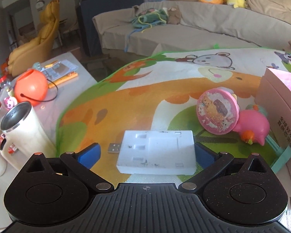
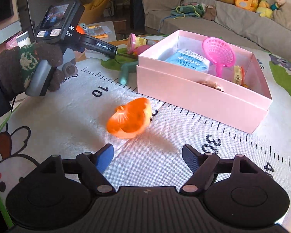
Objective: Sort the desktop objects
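The sorting looks partly done, judging by what already lies in the pink box point(image 2: 199, 97): a blue packet point(image 2: 186, 60), a pink net scoop point(image 2: 219, 55) and a small yellow trinket point(image 2: 238, 73) sit inside it.

Several things are still out on the mat. The left hand-held gripper point(image 1: 147, 153) has its blue pads spread apart around a white charger block point(image 1: 157, 151), whose USB plug points toward the left pad; the right pad lies close against the block's side and the left one stands clear, so nothing is clamped. Ahead and to the right of that gripper lie a round pink toy point(image 1: 217, 111) and a pink bird figure point(image 1: 256, 128), touching each other, just beside the box wall.

The right hand-held gripper point(image 2: 147, 157) also stands open and empty, with an orange toy point(image 2: 130, 118), blurred, on the mat just ahead of its fingers and the box beyond, to the right.

The surface is a cartoon-printed play mat point(image 1: 126, 101) with a printed ruler scale. To the left of the left gripper stands a pale worktop point(image 1: 71, 89) crowded with a steel-rimmed white cup point(image 1: 23, 128), an orange pumpkin bucket point(image 1: 31, 87) and booklets. Behind runs a cloth-covered sofa point(image 1: 184, 29) with plush toys on it.
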`<state>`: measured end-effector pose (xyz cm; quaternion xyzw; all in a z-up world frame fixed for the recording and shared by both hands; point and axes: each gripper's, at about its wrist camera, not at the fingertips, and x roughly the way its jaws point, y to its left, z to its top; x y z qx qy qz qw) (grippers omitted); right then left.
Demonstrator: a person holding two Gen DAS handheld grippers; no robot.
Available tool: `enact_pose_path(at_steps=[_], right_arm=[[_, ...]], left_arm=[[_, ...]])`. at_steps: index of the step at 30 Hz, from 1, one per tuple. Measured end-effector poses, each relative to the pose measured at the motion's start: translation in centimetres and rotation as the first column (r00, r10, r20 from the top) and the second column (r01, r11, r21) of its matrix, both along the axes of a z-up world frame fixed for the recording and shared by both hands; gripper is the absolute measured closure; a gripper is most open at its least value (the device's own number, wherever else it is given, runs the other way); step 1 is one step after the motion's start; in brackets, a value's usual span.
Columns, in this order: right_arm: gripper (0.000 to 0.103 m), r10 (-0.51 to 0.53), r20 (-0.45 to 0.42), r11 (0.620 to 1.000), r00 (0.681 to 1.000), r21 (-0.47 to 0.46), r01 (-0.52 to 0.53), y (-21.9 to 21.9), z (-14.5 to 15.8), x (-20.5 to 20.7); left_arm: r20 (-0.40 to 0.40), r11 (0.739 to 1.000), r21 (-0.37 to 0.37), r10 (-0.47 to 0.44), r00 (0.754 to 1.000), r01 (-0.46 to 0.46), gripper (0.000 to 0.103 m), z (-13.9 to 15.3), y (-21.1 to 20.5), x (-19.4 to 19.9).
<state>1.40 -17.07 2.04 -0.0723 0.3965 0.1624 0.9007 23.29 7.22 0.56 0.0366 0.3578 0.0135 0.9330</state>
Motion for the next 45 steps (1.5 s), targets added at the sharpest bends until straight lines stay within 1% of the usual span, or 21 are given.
enact_pose_path(at_steps=[2,7,8,10,12,14,16,18,19,21,24,26,27,29,31,33,38,40,41,44,45], right_arm=[[0.017,-0.014,0.007,1.0,1.0,0.015,0.014,-0.3,-0.4,-0.1],[0.009,-0.028,0.036,0.999,0.999,0.027,0.027,-0.4,-0.7,-0.4],[0.007,-0.03,0.041,0.999,0.999,0.025,0.029,-0.3,-0.9,-0.5],[0.006,-0.032,0.049,0.999,0.998,0.024,0.031,-0.3,-1.0,-0.8],[0.004,-0.036,0.049,0.999,0.998,0.028,0.034,-0.5,-1.1,-1.1],[0.003,-0.045,0.048,0.999,0.998,0.026,0.044,-0.8,-1.0,-1.4],[0.003,-0.056,0.046,0.998,0.997,0.024,0.055,-1.1,-1.0,-1.6],[0.002,-0.067,0.048,0.998,0.997,0.021,0.066,-1.4,-0.8,-1.9],[0.002,-0.07,0.052,0.997,0.996,0.02,0.069,-1.5,-0.7,-2.1],[0.002,-0.077,0.062,0.997,0.995,0.02,0.076,-1.5,-0.4,-2.5],[0.002,-0.071,0.084,0.997,0.994,0.016,0.07,-1.4,0.4,-3.2],[0.0,-0.061,0.105,0.998,0.993,0.003,0.061,-1.1,0.9,-3.7],[0.0,-0.055,0.12,0.998,0.991,-0.004,0.056,-1.1,1.3,-3.9],[0.0,-0.046,0.14,0.999,0.989,-0.012,0.048,-1.0,1.8,-4.4],[0.0,-0.046,0.153,0.999,0.987,-0.015,0.049,-1.0,2.2,-4.6],[0.0,-0.05,0.162,0.998,0.986,-0.017,0.053,-0.8,2.4,-4.6],[0.0,-0.03,0.193,0.997,0.981,-0.064,0.044,0.1,3.1,-5.0],[0.0,0.006,0.212,0.995,0.977,-0.101,0.016,0.4,3.5,-5.2],[0.0,0.027,0.213,0.993,0.977,-0.115,-0.003,0.5,3.6,-5.1],[0.0,0.076,0.195,0.991,0.978,-0.127,-0.051,1.1,3.3,-3.8],[0.0,0.088,0.186,0.99,0.979,-0.127,-0.065,1.3,3.0,-3.2]], left_arm=[[-0.002,1.0,-0.009,-0.011,1.0,0.011,0.008,0.1,0.1,-0.2],[0.001,0.997,0.02,-0.073,0.997,0.073,0.008,0.3,-0.5,-2.3],[-0.001,0.995,0.018,-0.094,0.996,0.094,0.008,0.3,-0.7,-3.2],[-0.012,0.981,0.003,-0.193,0.981,0.193,0.008,0.5,-1.6,-5.7],[-0.03,0.945,-0.014,-0.326,0.945,0.326,0.008,0.6,-2.8,-9.0],[-0.035,0.889,-0.031,-0.457,0.889,0.456,0.008,0.7,-4.0,-12.6],[-0.034,0.841,-0.047,-0.541,0.84,0.54,0.007,0.8,-4.5,-15.5],[-0.045,0.825,-0.054,-0.565,0.824,0.563,0.005,0.6,-4.6,-17.4],[-0.051,0.83,-0.048,-0.558,0.828,0.556,0.005,0.4,-4.6,-18.0],[-0.055,0.854,-0.006,-0.519,0.853,0.52,0.002,0.2,-4.2,-18.6],[-0.036,0.913,0.111,-0.392,0.919,0.393,0.001,0.6,-3.1,-18.7],[-0.008,0.933,0.195,-0.306,0.952,0.302,0.001,0.9,-2.3,-18.5],[0.003,0.94,0.185,-0.292,0.957,0.286,0.001,1.3,-1.7,-18.4],[-0.012,0.952,0.043,-0.302,0.953,0.303,0.001,2.4,-0.7,-18.2],[-0.015,0.951,-0.086,-0.3,0.954,0.298,0.001,3.0,-0.8,-17.8],[-0.013,0.959,-0.104,-0.267,0.964,0.264,0.001,3.0,-2.0,-17.0],[-0.035,0.987,-0.058,-0.153,0.988,0.151,0.001,1.6,-4.9,-13.9],[-0.038,0.99,-0.032,-0.14,0.989,0.139,0.014,1.2,-5.1,-13.8],[-0.048,0.99,-0.028,-0.141,0.989,0.139,0.033,1.0,-5.1,-13.9],[-0.033,0.986,-0.048,-0.159,0.987,0.158,0.048,1.0,-4.5,-15.3],[-0.03,0.984,-0.048,-0.17,0.985,0.169,0.05,1.0,-4.4,-16.0]])
